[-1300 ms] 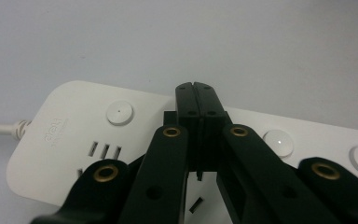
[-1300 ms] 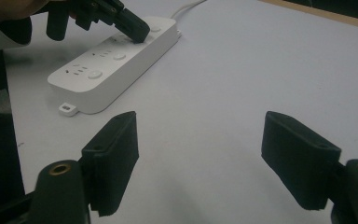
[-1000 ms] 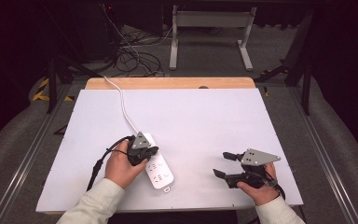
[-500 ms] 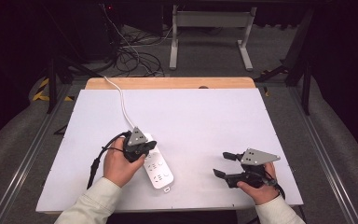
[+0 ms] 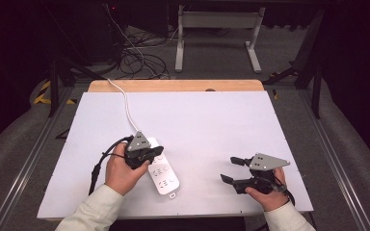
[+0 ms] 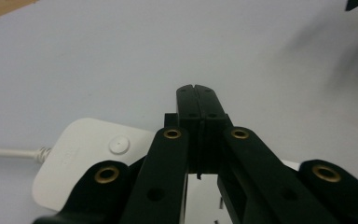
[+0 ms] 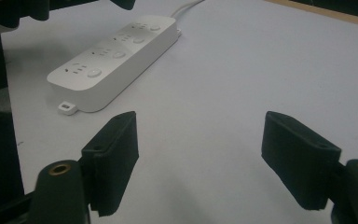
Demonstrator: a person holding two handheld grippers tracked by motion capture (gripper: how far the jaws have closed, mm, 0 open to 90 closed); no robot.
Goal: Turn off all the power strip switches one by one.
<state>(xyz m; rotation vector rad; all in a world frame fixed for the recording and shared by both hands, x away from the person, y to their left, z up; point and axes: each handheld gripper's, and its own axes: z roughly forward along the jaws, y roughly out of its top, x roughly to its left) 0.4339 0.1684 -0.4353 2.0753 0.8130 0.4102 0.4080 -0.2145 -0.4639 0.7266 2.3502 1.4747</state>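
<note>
**Tabletop holdings: one power strip, two hand-held tongs**

1. White rectangular tabletop [image 5: 212, 120], bare wooden strip along its far edge. It carries everything listed; most of its surface is free, probably kept as working room.

2. White plastic multi-socket power strip [image 5: 163, 174], lying flat near the front edge, left of centre. It is set at a slant, with its white cord [image 5: 125, 103] running off the far edge, so the round button end [image 6: 119, 144] faces away from the person.

3. Left black tongs [image 5: 150, 155], closed with their tips pressed together and holding nothing. They are poised over the strip's cord end, seemingly placed to press a button or steady the strip.

4. Right black tongs [image 5: 232, 169], jaws spread wide and empty. They are held low over bare tabletop, well apart from the strip and facing it, apparently waiting.
</note>
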